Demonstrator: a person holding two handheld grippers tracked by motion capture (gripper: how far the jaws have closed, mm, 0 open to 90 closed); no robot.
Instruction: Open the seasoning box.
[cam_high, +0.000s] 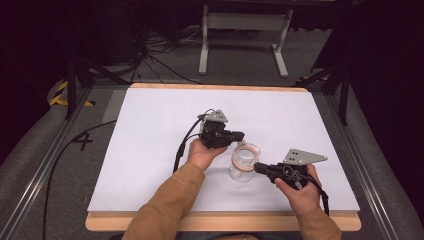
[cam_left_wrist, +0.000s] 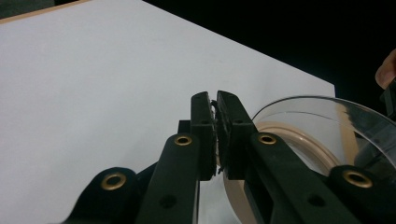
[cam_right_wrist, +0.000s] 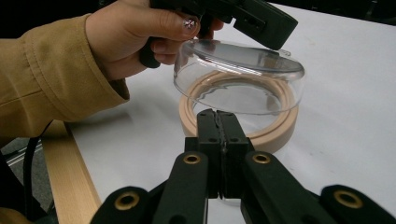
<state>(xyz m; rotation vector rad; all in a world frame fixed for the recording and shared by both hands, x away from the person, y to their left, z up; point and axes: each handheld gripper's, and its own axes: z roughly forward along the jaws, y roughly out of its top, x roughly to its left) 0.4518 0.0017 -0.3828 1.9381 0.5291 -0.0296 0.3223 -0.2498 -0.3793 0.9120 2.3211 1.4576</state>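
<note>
Near the middle of the white table (cam_high: 150, 125), your left gripper (cam_high: 239, 135) has its jaws pinched together at the clear lid's (cam_right_wrist: 240, 74) far rim. The lid is tilted over the tan ring (cam_right_wrist: 280, 130). Your right gripper (cam_high: 258, 167) is closed too, against the near side; whether it grips anything, I cannot tell.

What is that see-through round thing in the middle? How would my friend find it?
Look at the white table, near the front between the two grippers. The clear round container stands there with a tan ring around it, the one see-through thing.
</note>
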